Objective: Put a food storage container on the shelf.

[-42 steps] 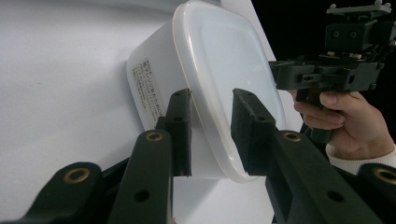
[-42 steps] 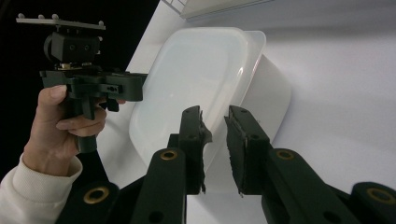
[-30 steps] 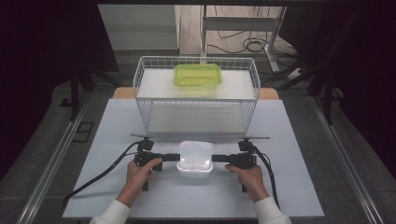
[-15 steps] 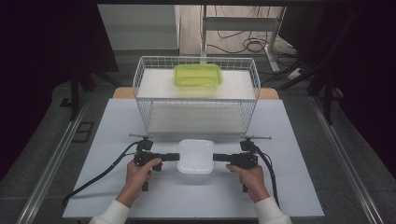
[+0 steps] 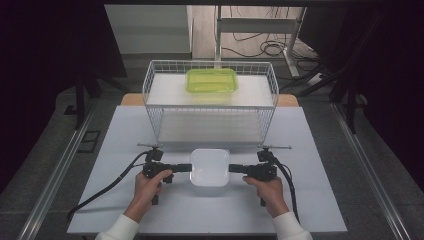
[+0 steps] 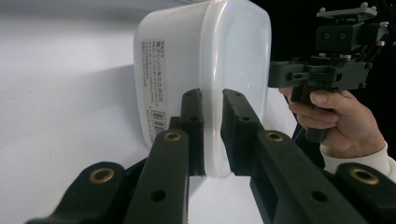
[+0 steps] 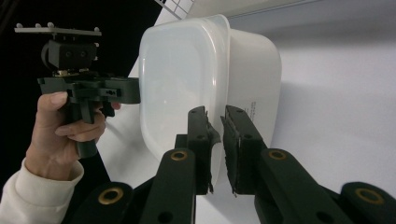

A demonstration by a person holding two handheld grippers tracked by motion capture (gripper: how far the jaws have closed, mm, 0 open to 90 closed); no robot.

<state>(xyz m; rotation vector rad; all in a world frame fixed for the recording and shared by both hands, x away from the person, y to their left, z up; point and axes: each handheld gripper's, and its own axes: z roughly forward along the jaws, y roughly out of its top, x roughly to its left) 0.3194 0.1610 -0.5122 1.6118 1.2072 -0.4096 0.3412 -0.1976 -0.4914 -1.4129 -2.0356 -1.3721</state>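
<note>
Between the earlier high-view frames and this one, the white box point(image 5: 210, 167) has gone from tilted, its inside showing, to flat with its lid face up, while both hands hold their places. Both tools have just been closing, with the box's rim between the jaws of each. The left tool point(image 5: 186, 168) clamps the box's left edge; in the left gripper view its pads sit on either side of the rim point(image 6: 212, 135), pressing it. The right tool point(image 5: 234, 168) grips the opposite edge, and the right gripper view shows the rim pinched between its pads point(image 7: 215, 144).

The box sits on the surface point(image 5: 320, 200) near the person, between the 2 tools, just in front of the wire basket point(image 5: 210, 107). A green box point(image 5: 212, 80) rests on the basket's top shelf, well apart from the work.

Judging by this setup, the step in hand is a 2-sided lift. Doing it well likely means keeping both grips square on the rim, raising the 2 hands together so the box stays level, and clearing the basket's front wire before moving forward. An uneven pull could twist the thin rim out of 1 grip.
</note>
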